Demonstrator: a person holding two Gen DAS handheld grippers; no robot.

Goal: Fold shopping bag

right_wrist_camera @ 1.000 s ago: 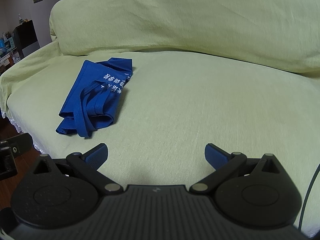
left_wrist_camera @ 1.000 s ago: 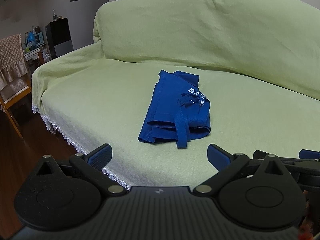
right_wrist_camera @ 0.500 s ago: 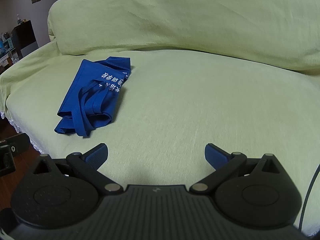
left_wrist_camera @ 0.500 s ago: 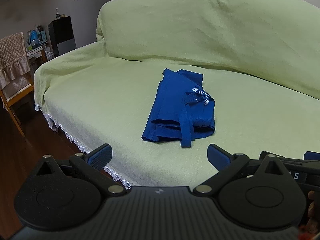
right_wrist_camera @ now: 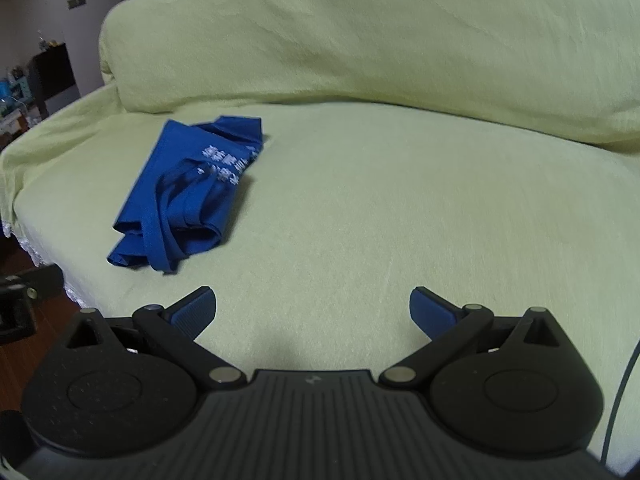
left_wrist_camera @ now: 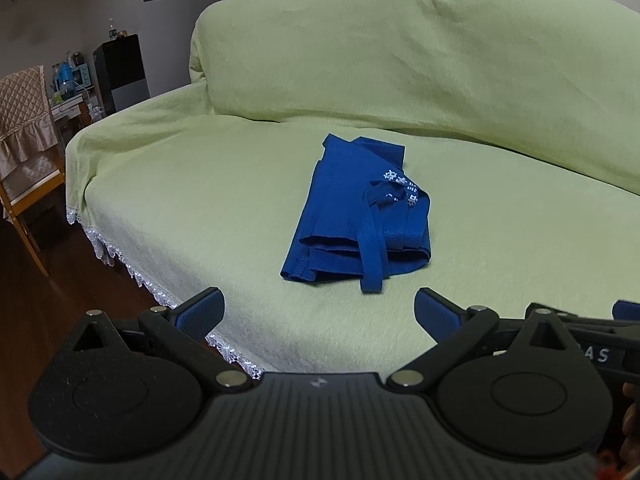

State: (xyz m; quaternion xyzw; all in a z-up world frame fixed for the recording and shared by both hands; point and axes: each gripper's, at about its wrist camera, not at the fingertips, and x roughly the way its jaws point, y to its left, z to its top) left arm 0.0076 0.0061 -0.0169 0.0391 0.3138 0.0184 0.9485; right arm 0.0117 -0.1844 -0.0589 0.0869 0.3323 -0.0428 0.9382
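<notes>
- The blue shopping bag (left_wrist_camera: pixel 356 220) lies folded on the sofa's green cover (left_wrist_camera: pixel 200 200), straps on top.
- Left gripper (left_wrist_camera: pixel 318 310) — jaws spread wide, empty, short of the bag.
- Right gripper (right_wrist_camera: pixel 312 308) — likewise spread, empty.

dim room, fisheye edges, slight motion blur.
</notes>
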